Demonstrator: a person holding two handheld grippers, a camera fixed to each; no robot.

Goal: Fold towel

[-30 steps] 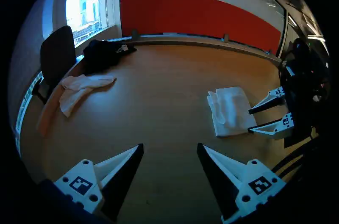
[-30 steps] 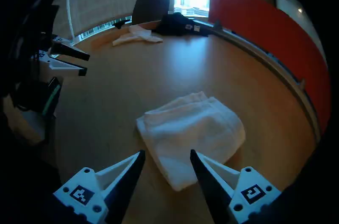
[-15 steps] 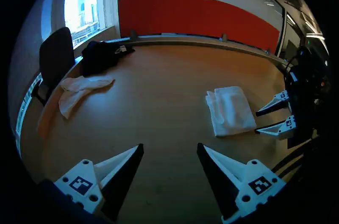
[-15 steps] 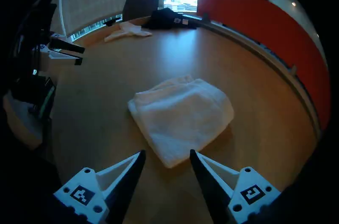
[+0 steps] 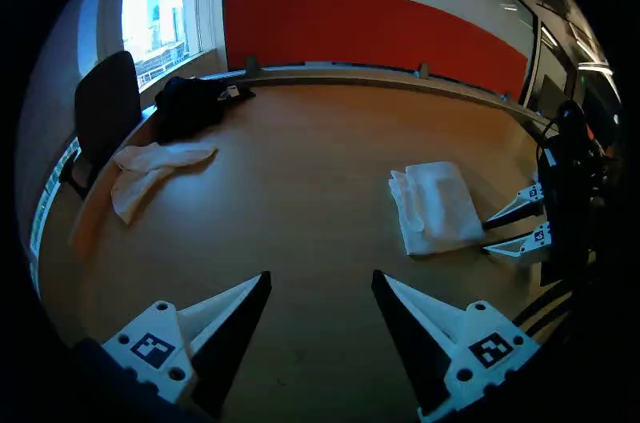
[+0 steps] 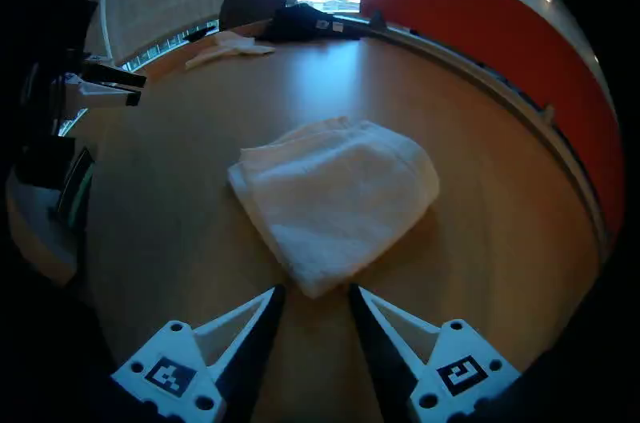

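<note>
Towel (image 6: 336, 191) lies folded, compact, mid-desk (image 6: 488, 215). Right gripper (image 6: 315, 289) released, empty, just short of its corner. Left gripper (image 5: 320, 273) released, well apart. Fold looks done; crumpled cloth (image 5: 152, 171) at far edge unfolded.

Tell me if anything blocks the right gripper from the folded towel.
Nothing visible does. The towel lies on the table, its near corner just ahead of the right gripper, which is open.
</note>
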